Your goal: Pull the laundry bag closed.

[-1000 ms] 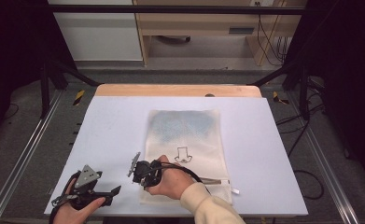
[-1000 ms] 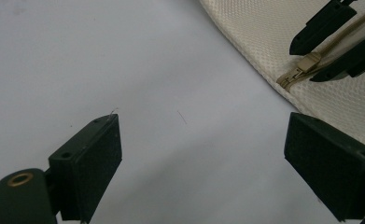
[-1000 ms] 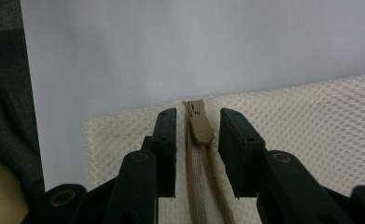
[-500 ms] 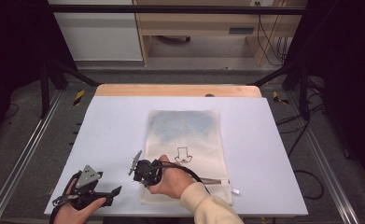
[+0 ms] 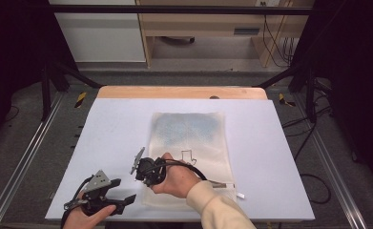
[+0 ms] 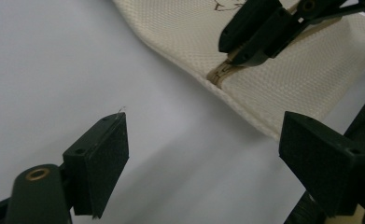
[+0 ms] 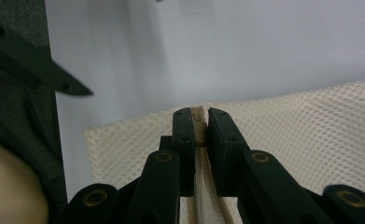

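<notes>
In the high view a cream mesh bag (image 5: 193, 152) lies mid-bench with the right tool (image 5: 143, 172) at its 7 o'clock corner, the left gripper view shows the left tool (image 6: 203, 158) gaping over bare bench (image 6: 54, 56), having just narrowed slightly, nothing between its jaws, and the right gripper view shows the right tool's jaws clamped on the bag's tan zipper (image 7: 199, 126).

Your right arm wears a cream sleeve (image 5: 220, 207). Both grippers are black: the left gripper (image 5: 127, 200) carries a grey three-cornered plate (image 5: 99, 180), the right gripper (image 7: 200, 122) brass-coloured pivot screws (image 7: 163, 157), a black cable (image 5: 193, 168) trailing.
</notes>
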`<state>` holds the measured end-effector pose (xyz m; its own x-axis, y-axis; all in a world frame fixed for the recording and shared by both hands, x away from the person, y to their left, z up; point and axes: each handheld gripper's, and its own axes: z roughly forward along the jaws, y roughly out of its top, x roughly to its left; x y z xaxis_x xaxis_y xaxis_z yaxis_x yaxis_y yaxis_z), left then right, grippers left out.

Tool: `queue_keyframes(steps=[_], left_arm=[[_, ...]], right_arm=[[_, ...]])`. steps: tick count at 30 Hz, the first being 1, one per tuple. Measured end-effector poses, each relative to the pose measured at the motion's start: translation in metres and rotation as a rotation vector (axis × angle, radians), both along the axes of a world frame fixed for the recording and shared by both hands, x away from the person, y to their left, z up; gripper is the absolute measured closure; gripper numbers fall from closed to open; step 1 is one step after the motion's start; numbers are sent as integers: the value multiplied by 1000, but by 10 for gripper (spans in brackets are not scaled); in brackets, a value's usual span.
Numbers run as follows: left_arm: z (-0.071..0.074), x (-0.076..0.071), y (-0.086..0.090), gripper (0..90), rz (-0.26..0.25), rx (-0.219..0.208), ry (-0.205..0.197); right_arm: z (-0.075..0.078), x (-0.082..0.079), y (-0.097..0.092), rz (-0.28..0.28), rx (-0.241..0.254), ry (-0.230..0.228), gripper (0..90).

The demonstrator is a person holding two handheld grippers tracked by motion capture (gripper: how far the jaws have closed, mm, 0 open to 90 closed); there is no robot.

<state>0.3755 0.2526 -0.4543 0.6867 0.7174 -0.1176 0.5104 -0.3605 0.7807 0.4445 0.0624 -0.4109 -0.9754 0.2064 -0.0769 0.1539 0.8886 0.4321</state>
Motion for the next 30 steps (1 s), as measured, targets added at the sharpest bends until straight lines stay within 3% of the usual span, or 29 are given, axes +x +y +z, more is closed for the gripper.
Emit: queue_keyframes(steps=[2, 5, 8, 12, 15, 19, 30], left_arm=[[-2, 1, -6, 159, -16, -14, 12], [-4, 5, -14, 191, -40, -98, 54], [-7, 9, -21, 199, -54, -94, 48], [-12, 12, -23, 240, -51, -147, 83], [-13, 15, -21, 279, -48, -175, 85], [-15, 18, -21, 321, -58, -201, 88], [-20, 22, -29, 394, -81, -198, 102]], right_arm=[[4, 0, 0, 11, 3, -7, 816], [8, 0, -1, 12, 5, -9, 817], [11, -1, -1, 10, 12, -14, 817], [15, -2, -2, 18, 13, -20, 817], [18, -3, -2, 23, 14, -25, 817], [21, -3, -1, 24, 19, -29, 817], [22, -3, -2, 34, 22, -35, 817]])
